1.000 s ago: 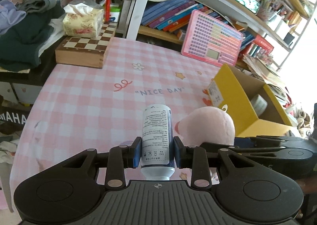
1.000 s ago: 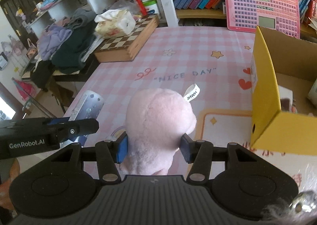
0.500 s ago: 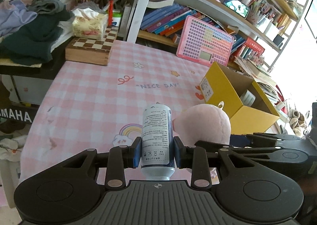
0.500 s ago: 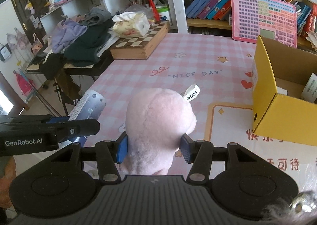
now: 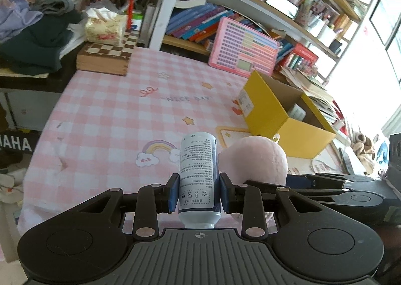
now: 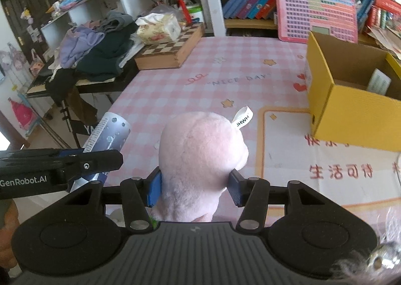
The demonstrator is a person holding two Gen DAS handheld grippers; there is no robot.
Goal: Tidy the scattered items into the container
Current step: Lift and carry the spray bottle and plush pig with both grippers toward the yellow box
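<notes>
Left fingers (image 5: pixel 198 191) clamp a spray can (image 5: pixel 198 174); right fingers (image 6: pixel 195 186) squeeze a pink plush (image 6: pixel 200 159).

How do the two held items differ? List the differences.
The bottle is a hard white cylinder with printed text; the plush toy is soft, pink and rounded. The bottle is narrow between the left gripper fingers; the plush toy fills a wider gap in the right gripper. Both are gripped, not yet in the yellow box.

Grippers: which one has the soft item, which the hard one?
The right gripper holds the soft one, a pink plush toy bulging between its fingers. The left gripper clamps a rigid white spray can.
</notes>
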